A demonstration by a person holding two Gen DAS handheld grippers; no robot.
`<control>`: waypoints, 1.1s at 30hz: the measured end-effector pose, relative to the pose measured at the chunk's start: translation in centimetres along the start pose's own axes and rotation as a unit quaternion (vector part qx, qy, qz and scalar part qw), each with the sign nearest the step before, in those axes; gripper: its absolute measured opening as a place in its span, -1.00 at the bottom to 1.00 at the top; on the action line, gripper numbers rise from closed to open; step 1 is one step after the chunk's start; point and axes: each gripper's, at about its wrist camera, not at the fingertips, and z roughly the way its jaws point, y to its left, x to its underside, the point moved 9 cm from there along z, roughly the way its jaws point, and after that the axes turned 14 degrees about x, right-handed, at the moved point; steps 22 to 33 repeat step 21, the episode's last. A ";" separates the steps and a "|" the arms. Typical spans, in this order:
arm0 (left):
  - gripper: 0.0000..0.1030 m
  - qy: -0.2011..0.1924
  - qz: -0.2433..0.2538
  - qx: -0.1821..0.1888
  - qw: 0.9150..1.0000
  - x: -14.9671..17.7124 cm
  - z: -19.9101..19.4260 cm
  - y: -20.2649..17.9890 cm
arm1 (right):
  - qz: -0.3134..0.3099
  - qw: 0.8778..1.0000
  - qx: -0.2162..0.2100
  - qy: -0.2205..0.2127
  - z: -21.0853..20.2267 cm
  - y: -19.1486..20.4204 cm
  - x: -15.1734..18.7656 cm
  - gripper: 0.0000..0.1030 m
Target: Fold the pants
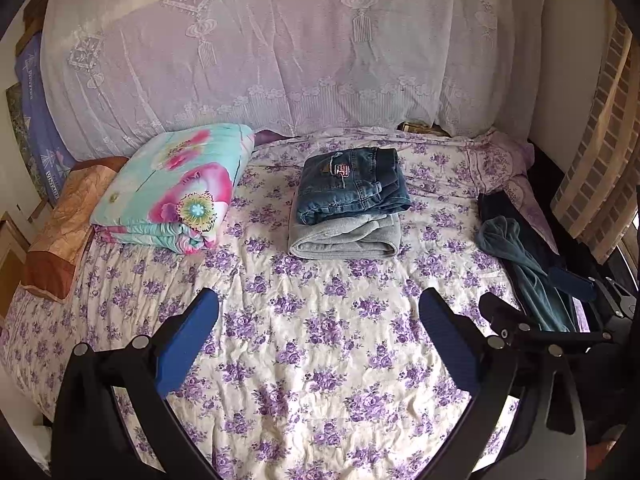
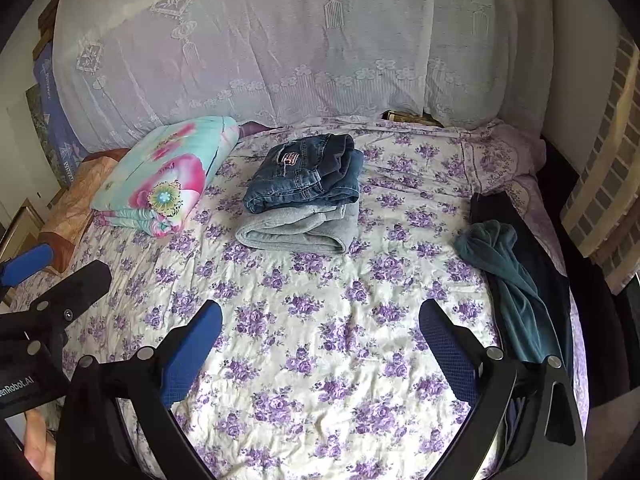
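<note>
Folded blue jeans lie on top of folded grey pants at the middle back of the bed. Unfolded teal pants lie crumpled over a dark garment at the bed's right edge. My left gripper is open and empty above the floral sheet. My right gripper is open and empty, hovering over the sheet, with the teal pants just right of its right finger. The right gripper also shows in the left wrist view.
A folded floral quilt and a brown pillow sit at back left. A lace-covered headboard rises behind. A checked curtain hangs at right.
</note>
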 end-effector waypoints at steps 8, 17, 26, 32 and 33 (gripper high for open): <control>0.90 0.013 -0.008 -0.005 1.000 0.0 1.1 0.7 | -0.007 1.000 0.002 0.007 1.1 0.0 -0.2 0.93; 0.90 0.027 -0.016 0.000 1.000 0.1 2.1 1.1 | -0.009 1.000 0.001 0.009 1.6 0.2 -0.2 0.93; 0.90 0.027 -0.017 -0.001 0.999 0.0 2.2 1.0 | -0.010 1.000 0.000 0.009 1.6 0.2 -0.3 0.93; 0.90 0.027 -0.017 -0.001 0.999 0.0 2.2 1.0 | -0.010 1.000 0.000 0.009 1.6 0.2 -0.3 0.93; 0.90 0.027 -0.017 -0.001 0.999 0.0 2.2 1.0 | -0.010 1.000 0.000 0.009 1.6 0.2 -0.3 0.93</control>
